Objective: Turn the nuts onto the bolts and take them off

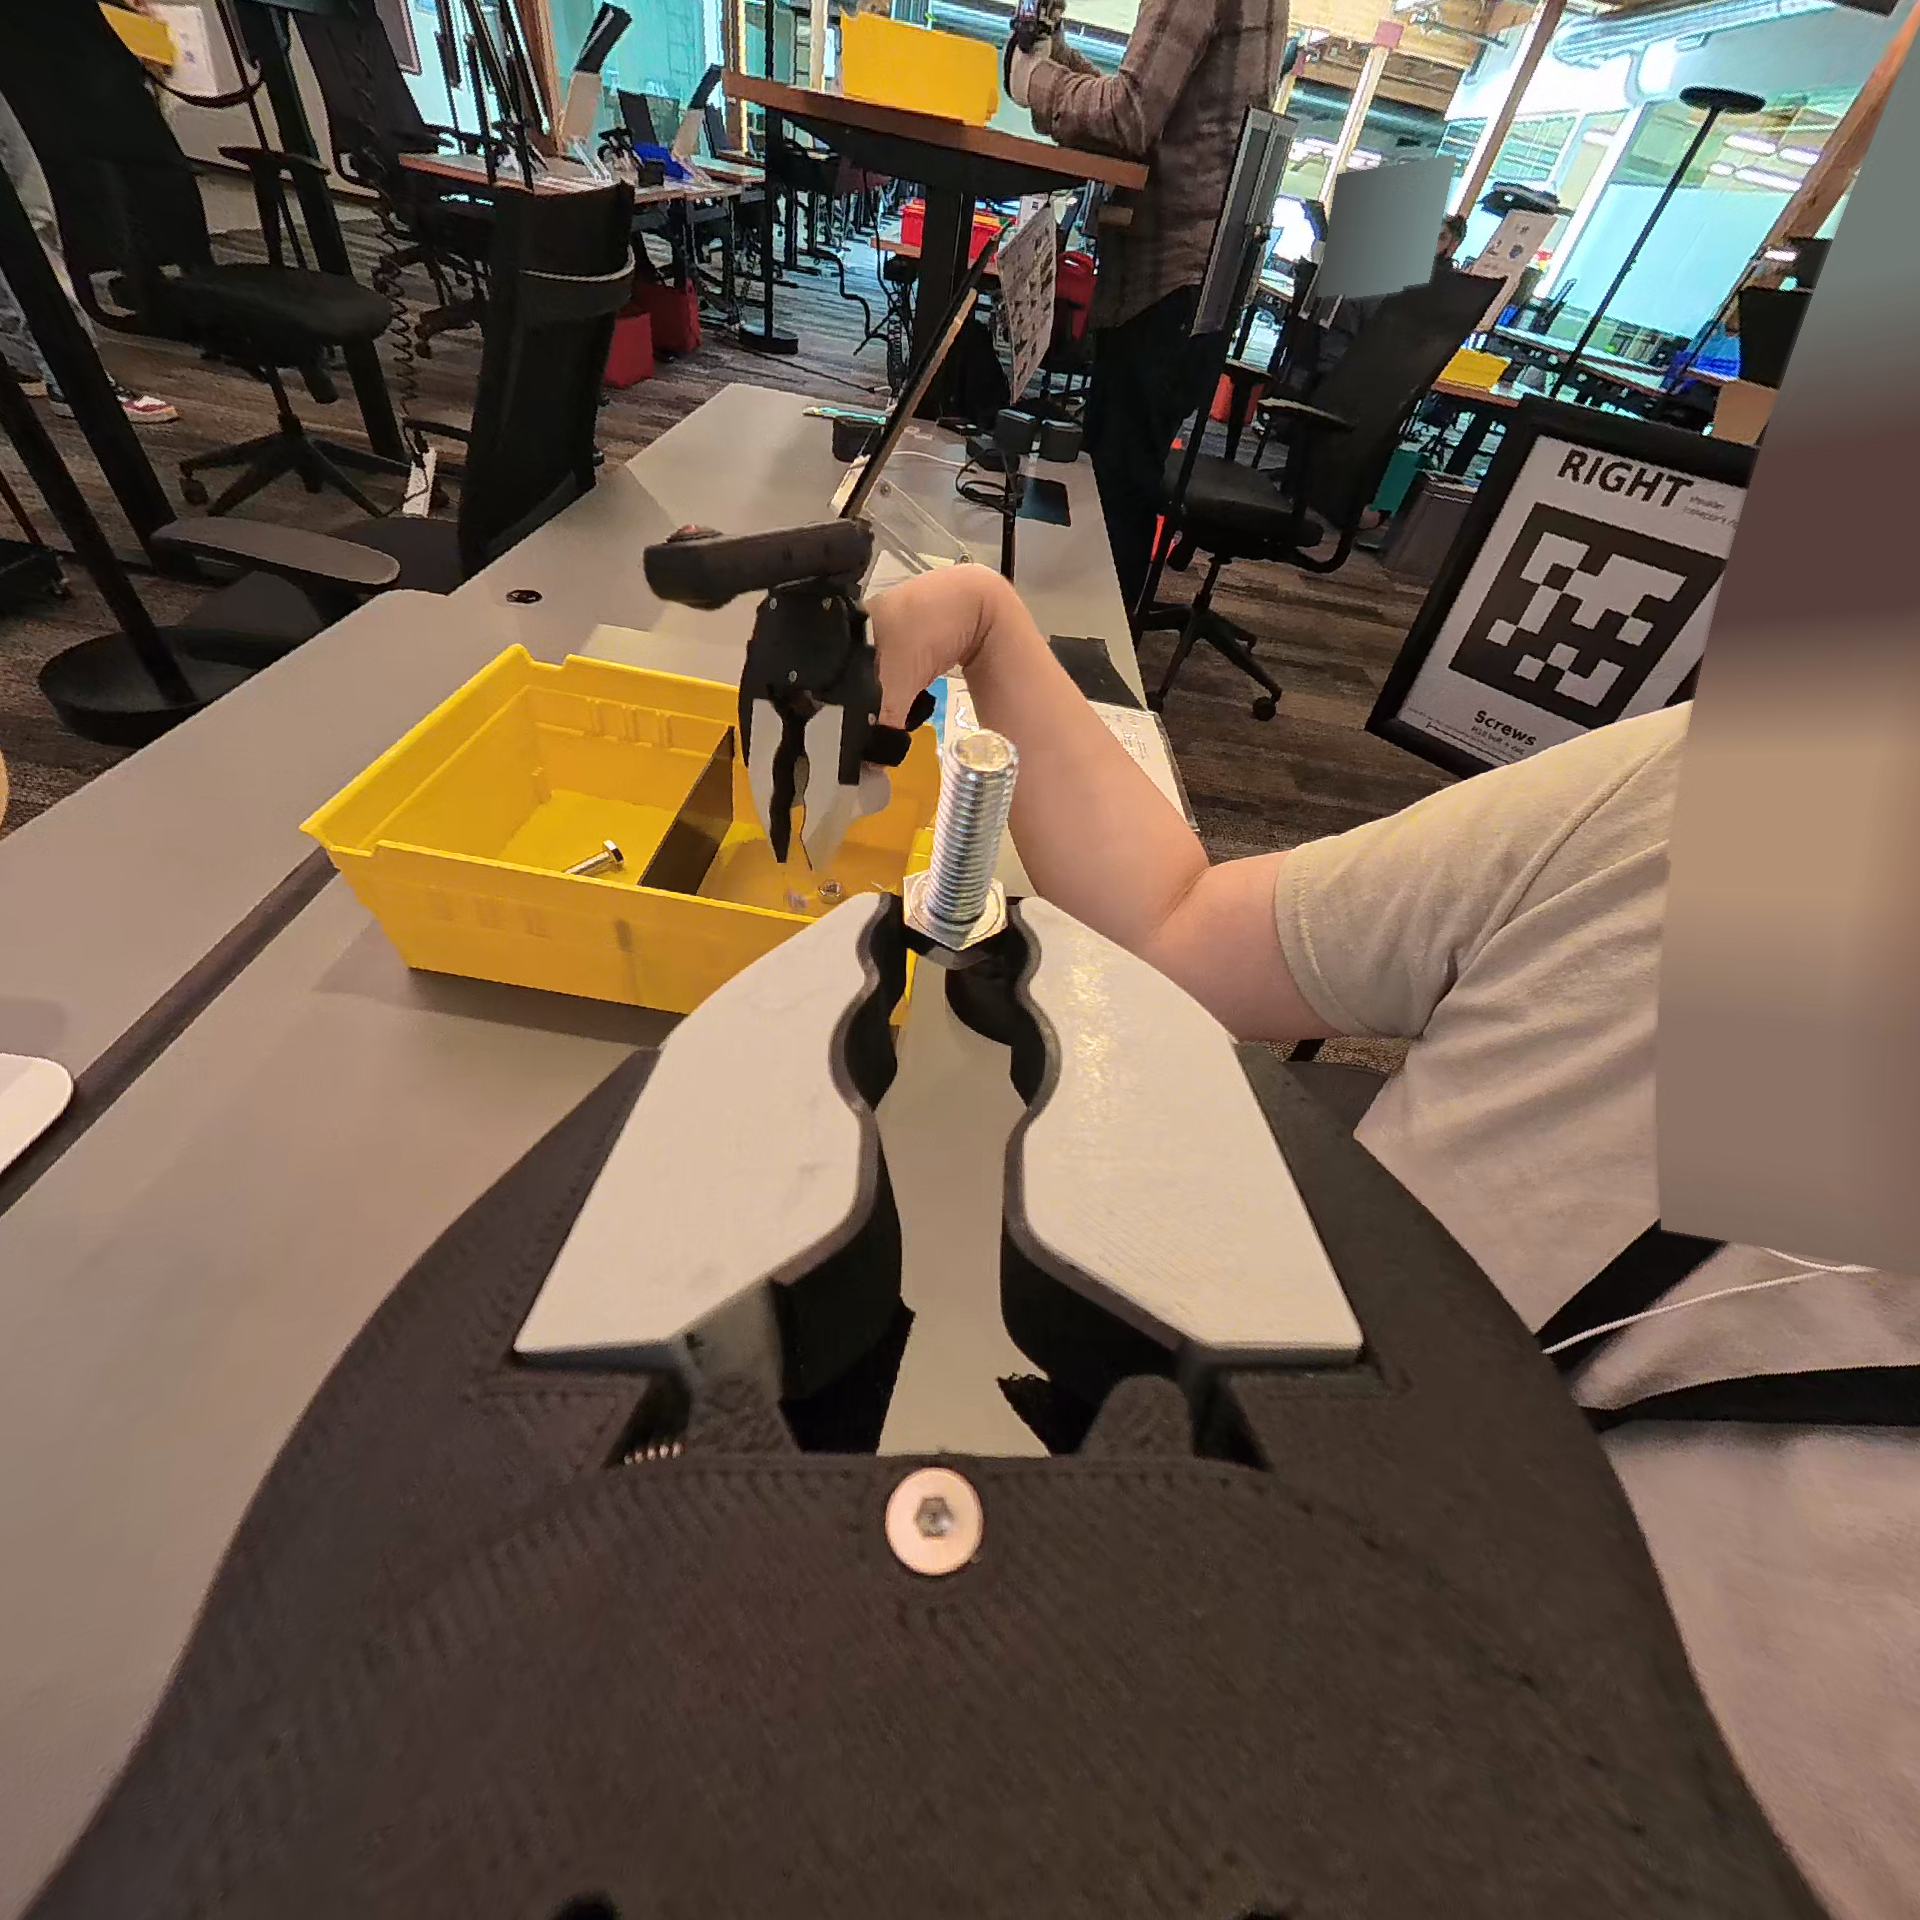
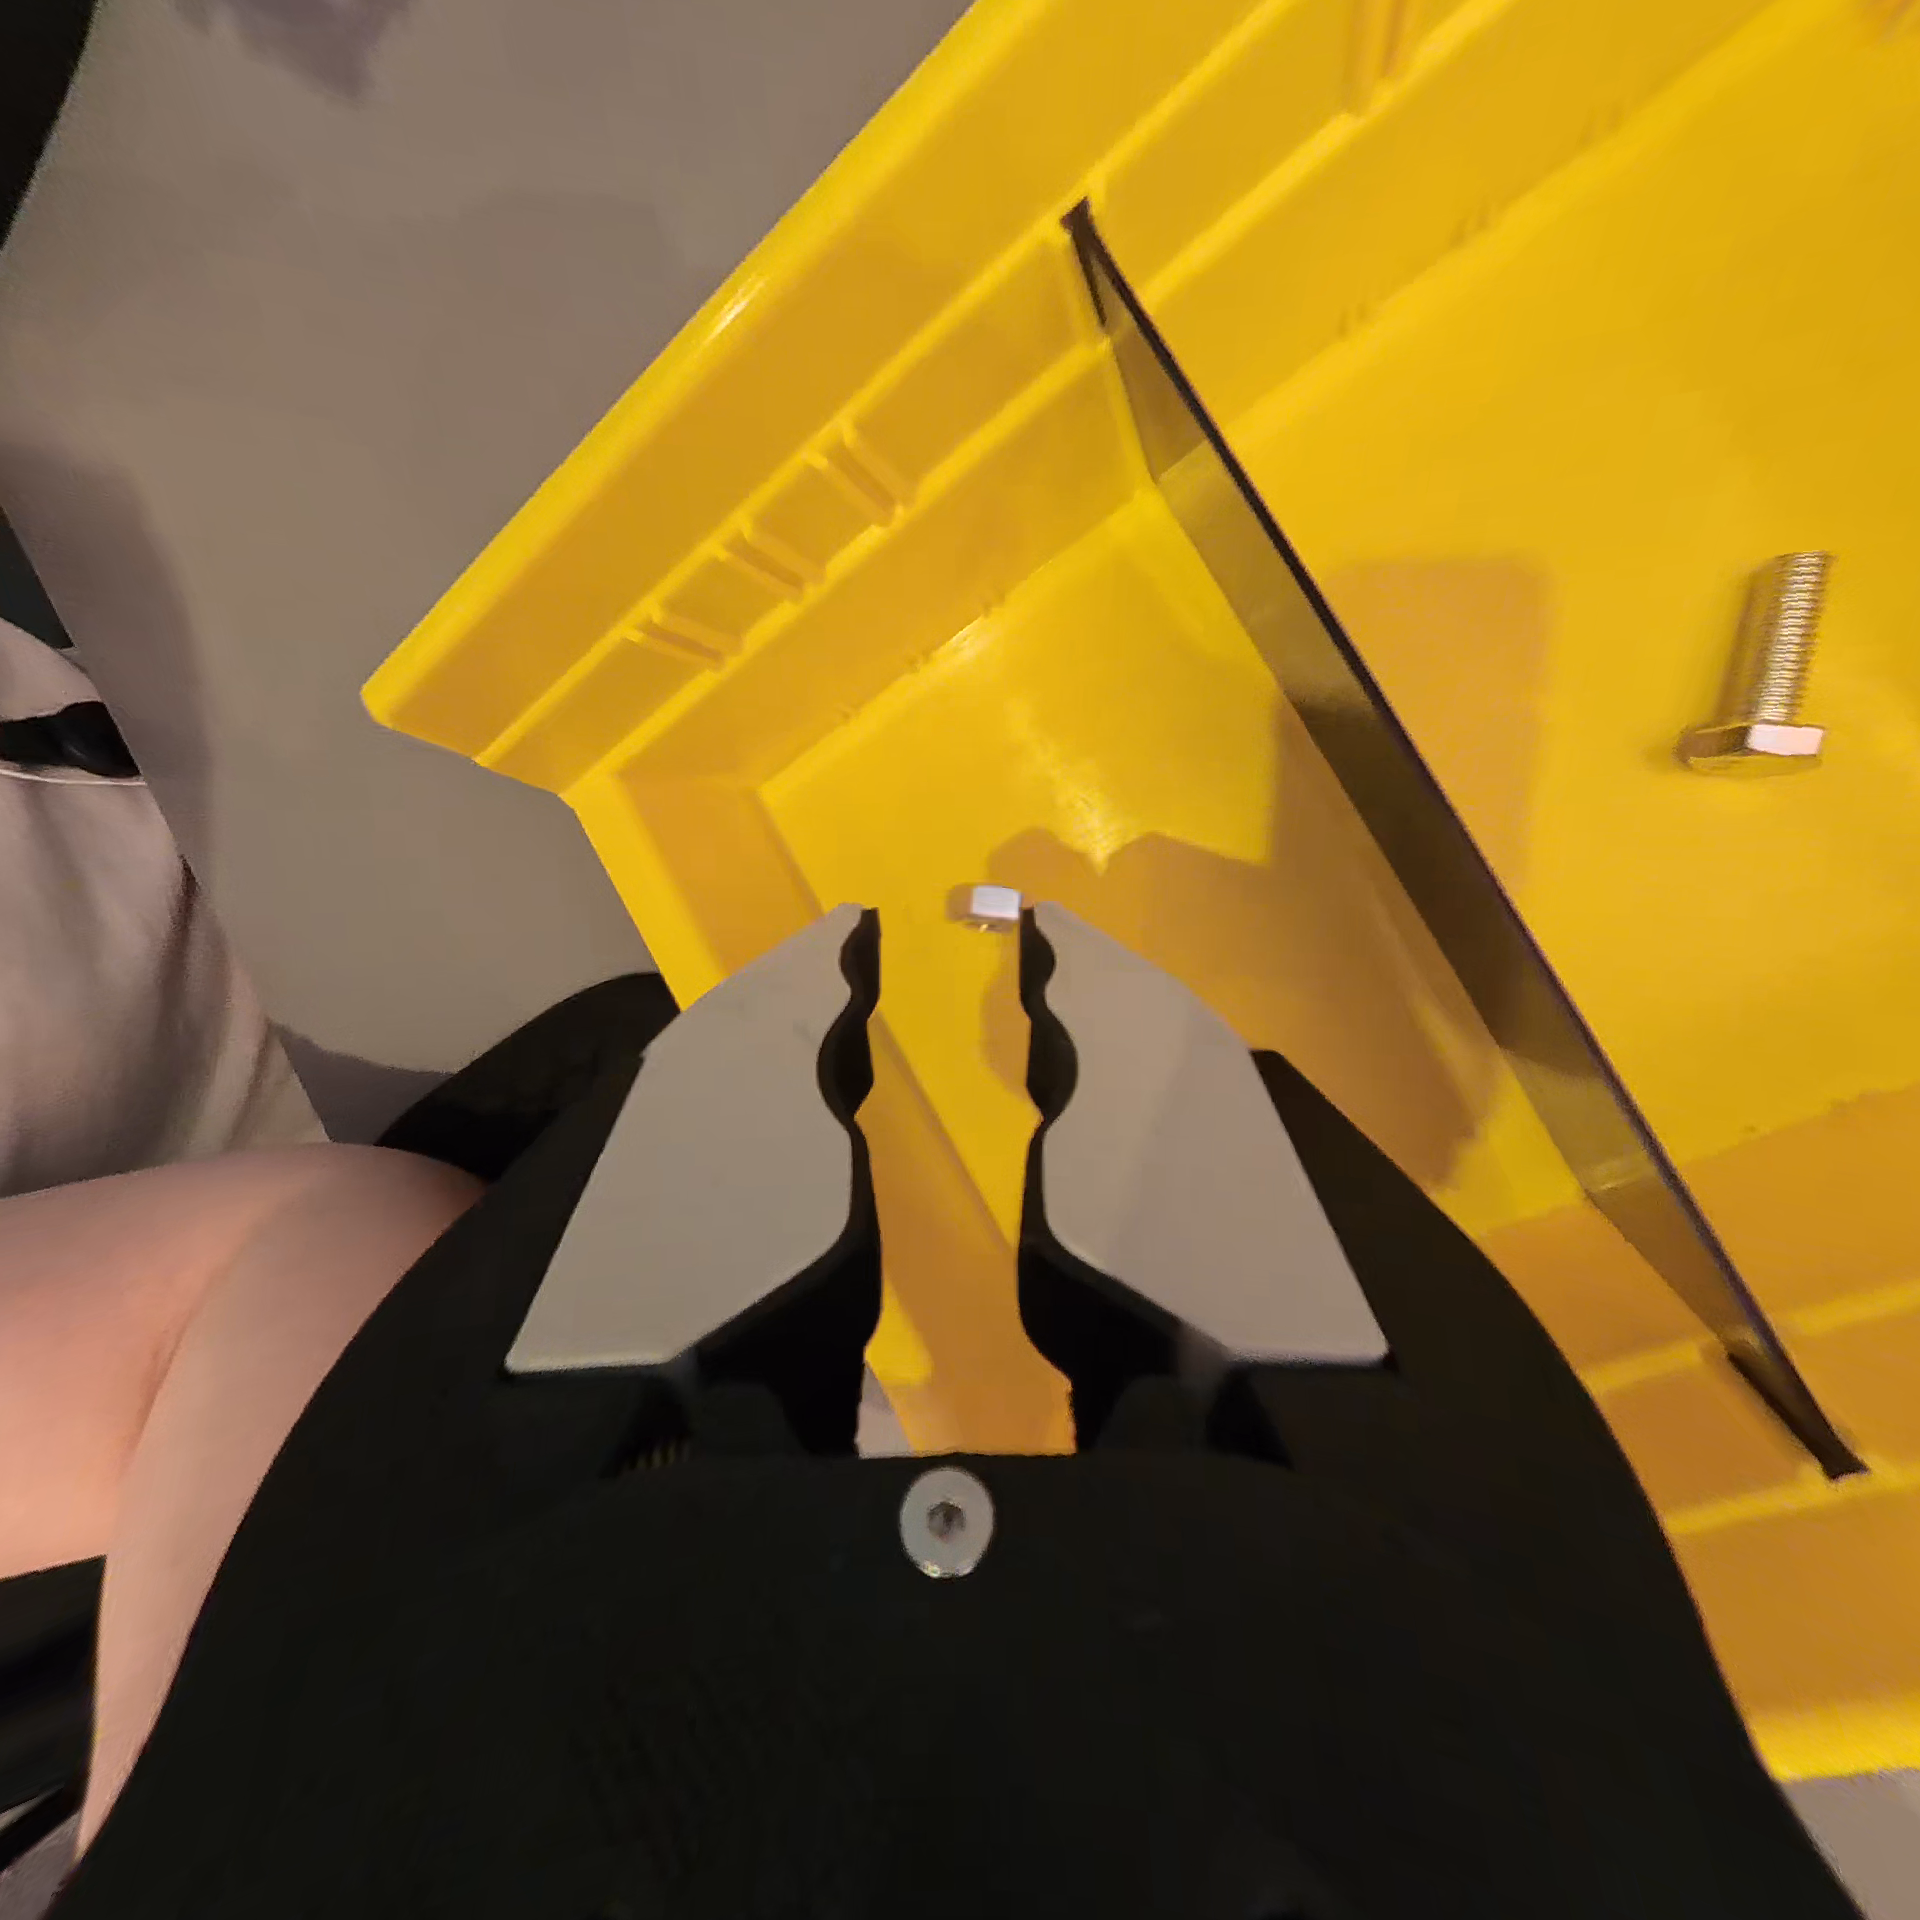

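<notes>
My left gripper [image 1: 948, 927] is shut on the hex head of a silver bolt [image 1: 971, 821] and holds it upright, threads up, in front of the yellow bin [image 1: 499, 914]. My right gripper [image 2: 951, 920] points down into the bin's right compartment with its jaws open. A small silver nut [image 2: 985, 906] lies on the bin floor between its fingertips, close to the right finger. In the left wrist view the right gripper [image 1: 798, 854] hangs just above that nut [image 1: 829, 889]. A second bolt [image 2: 1756, 675] lies in the other compartment.
A black divider [image 2: 1351, 727] splits the bin. The bin sits on a grey table [image 1: 260, 1091]. A person's bare arm [image 1: 1091, 810] reaches across behind the held bolt. A framed marker sign [image 1: 1579, 613], office chairs and desks stand beyond the table. Left tips to right tips: about 35 cm.
</notes>
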